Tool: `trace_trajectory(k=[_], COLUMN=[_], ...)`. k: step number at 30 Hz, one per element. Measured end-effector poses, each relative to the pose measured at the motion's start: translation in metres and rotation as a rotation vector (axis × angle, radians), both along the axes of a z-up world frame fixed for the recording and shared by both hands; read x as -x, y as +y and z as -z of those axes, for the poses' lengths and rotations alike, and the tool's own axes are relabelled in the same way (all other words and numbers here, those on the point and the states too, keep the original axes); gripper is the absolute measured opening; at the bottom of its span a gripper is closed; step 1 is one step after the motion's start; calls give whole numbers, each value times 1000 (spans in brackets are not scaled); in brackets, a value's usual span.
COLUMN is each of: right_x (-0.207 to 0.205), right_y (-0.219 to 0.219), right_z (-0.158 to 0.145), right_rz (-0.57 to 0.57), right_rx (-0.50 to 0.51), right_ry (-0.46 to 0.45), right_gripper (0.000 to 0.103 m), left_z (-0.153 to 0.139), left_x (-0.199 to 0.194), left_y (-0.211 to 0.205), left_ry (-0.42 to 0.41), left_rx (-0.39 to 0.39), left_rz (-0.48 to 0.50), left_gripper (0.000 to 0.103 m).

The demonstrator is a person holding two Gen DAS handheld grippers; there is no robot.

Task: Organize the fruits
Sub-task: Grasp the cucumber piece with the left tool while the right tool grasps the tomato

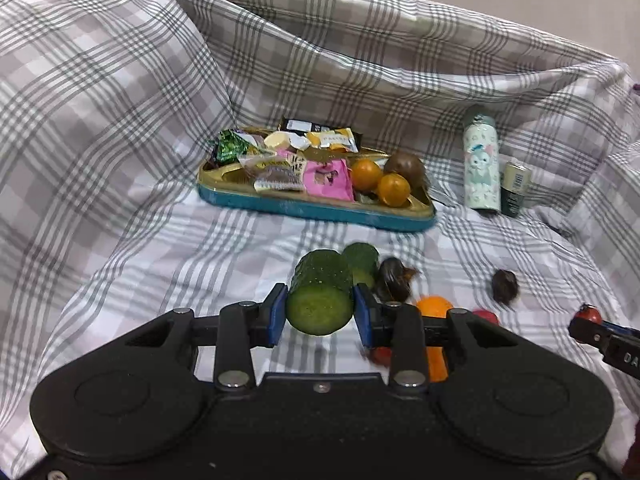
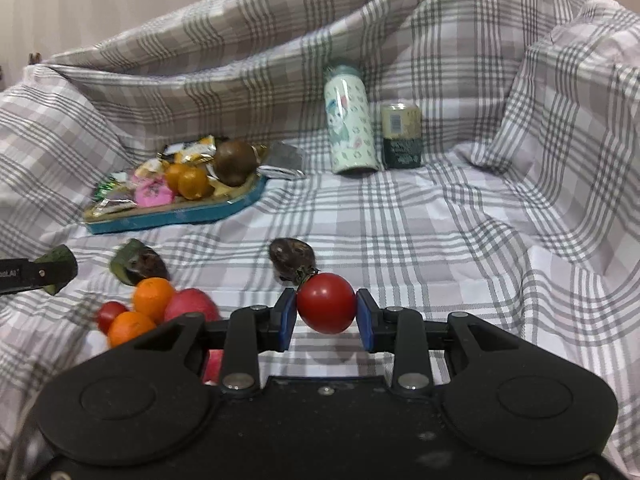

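The checked cloth (image 2: 420, 220) looks soft, matt and creased. The tomato (image 2: 326, 309) is smooth and glossy; the cucumber (image 1: 320, 298) has bumpy matt skin. The wrappers (image 1: 280, 160) at frame centre are shiny foil and plastic. The bottle (image 2: 352, 120) looks glossy.

A grey-and-white checked bedsheet (image 1: 120, 128) covers the bed and rises in folds behind. A tall mint-green printed cartoon bottle (image 2: 350, 120) stands upright, just beside a shorter dark-green and cream can (image 2: 401, 136). Foil and paper snack packets (image 1: 280, 160), one pink, lie heaped together.
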State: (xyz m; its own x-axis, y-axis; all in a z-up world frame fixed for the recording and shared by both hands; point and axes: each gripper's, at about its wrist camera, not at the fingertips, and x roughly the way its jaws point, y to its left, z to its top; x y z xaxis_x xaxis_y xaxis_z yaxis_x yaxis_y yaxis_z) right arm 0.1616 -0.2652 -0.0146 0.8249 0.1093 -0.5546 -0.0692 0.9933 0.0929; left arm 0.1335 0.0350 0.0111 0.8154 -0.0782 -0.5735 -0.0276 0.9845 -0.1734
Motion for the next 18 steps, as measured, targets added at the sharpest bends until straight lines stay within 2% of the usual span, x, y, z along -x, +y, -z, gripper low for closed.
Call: trace_trajectory(k=[3, 9, 14, 18], right_x=[17, 55, 82, 99], right_y=[-2, -5, -7, -7], right_z=[-6, -10, -8, -6], right_rz=[-6, -15, -20, -65], right_rx=[-22, -37, -24, -39], right_ry=[-3, -2, 5, 35], right_gripper=[33, 33, 33, 33], left_z=[3, 4, 9, 15], left_x=[24, 64, 86, 96], left_y=[1, -6, -17, -28], left_ry=[32, 36, 69, 93], left_rx=[15, -33, -66, -74], left_rz=[16, 49, 96, 147], left_gripper=[44, 43, 43, 43])
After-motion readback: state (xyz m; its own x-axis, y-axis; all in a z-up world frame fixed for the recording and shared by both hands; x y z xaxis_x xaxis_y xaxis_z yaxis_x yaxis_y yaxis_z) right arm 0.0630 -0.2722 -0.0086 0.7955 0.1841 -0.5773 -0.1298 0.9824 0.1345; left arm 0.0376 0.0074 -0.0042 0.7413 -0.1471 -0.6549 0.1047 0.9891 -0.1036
